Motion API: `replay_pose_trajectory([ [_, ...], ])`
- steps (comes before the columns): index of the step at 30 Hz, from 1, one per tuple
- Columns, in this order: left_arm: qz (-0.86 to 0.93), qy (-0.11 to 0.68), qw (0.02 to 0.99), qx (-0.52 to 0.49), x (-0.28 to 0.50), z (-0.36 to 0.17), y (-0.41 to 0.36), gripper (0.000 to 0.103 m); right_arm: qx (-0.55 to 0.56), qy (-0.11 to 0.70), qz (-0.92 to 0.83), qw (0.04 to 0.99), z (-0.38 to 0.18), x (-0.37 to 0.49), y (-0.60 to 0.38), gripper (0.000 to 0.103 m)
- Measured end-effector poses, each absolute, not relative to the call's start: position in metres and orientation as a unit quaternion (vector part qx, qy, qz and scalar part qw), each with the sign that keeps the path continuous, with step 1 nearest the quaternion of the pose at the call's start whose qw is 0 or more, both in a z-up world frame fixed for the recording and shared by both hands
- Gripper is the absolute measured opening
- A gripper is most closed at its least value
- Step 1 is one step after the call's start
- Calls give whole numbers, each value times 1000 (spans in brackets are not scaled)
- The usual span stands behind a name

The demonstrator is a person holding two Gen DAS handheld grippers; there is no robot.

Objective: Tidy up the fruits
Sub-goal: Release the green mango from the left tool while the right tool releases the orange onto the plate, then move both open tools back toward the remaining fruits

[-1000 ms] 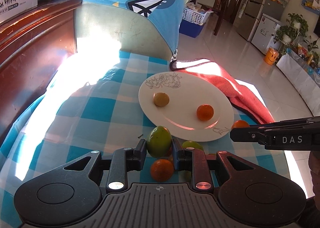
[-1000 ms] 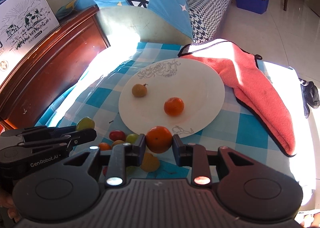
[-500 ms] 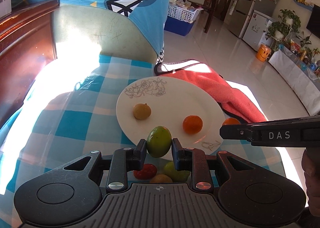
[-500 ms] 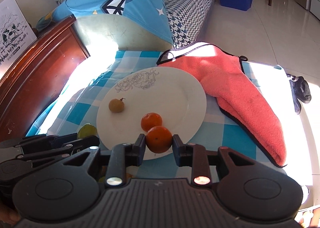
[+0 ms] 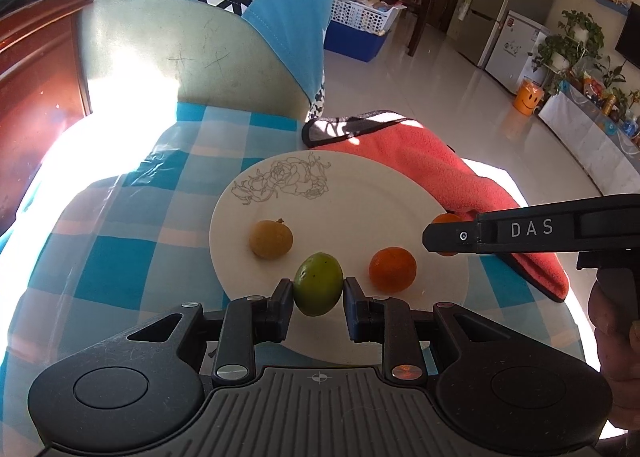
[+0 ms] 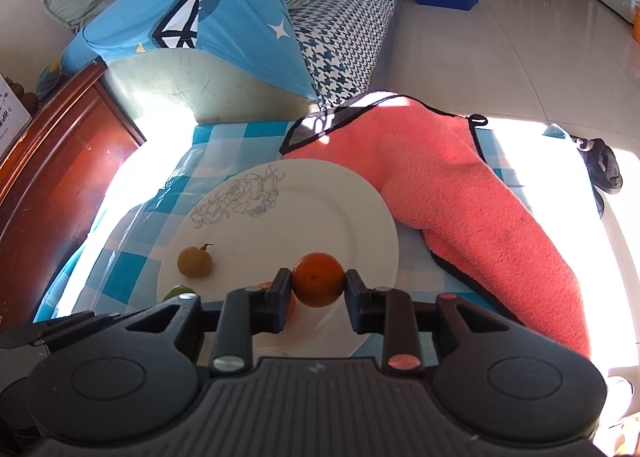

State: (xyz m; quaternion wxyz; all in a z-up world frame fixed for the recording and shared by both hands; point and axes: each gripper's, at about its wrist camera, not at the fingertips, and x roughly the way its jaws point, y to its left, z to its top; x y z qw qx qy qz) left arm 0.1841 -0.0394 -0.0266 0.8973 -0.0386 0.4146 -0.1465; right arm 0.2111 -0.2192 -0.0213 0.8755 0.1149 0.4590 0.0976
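From my left claw's camera: my left claw [image 5: 319,291] pinched a green fruit [image 5: 318,283] by its two sides, at the widest part, and held it over the near rim of a white plate [image 5: 360,193] with a flower drawing. On the plate lay a brownish-yellow fruit [image 5: 271,239] to the left and a small orange [image 5: 392,270] to the right, apart from each other. My right claw [image 5: 430,235] reached in from the right over the plate's edge, with part of an orange fruit showing at its tip. A pink towel [image 5: 440,177] lay beside the plate on the blue checked cloth [image 5: 104,241].

From my right claw's camera: my right claw [image 6: 319,289] was clamped on a mandarin [image 6: 319,279], a pad on each side at its middle, over the near part of the same plate [image 6: 340,209]. The brownish-yellow fruit [image 6: 195,262] sat to the left on the plate.

I judged both fruits light, round and smooth-skinned, so likely to roll once let go. The mandarin probably gave a little under pressure; the green one looked firmer. A gentle hold across the widest part suited each, set down low on the flat of the plate.
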Motion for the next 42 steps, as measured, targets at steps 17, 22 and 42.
replay_pose_trajectory([
  [17, -151, 413, 897, -49, 194, -29, -47, 26, 138, 466, 93, 869, -35, 231, -216, 36],
  [22, -151, 412, 897, -52, 189, -19, -43, 26, 139, 461, 101, 871, -28, 228, -215, 39],
  [42, -101, 424, 897, -72, 139, 4, -2, 49, 143, 463, 115, 867, -7, 180, -216, 40],
])
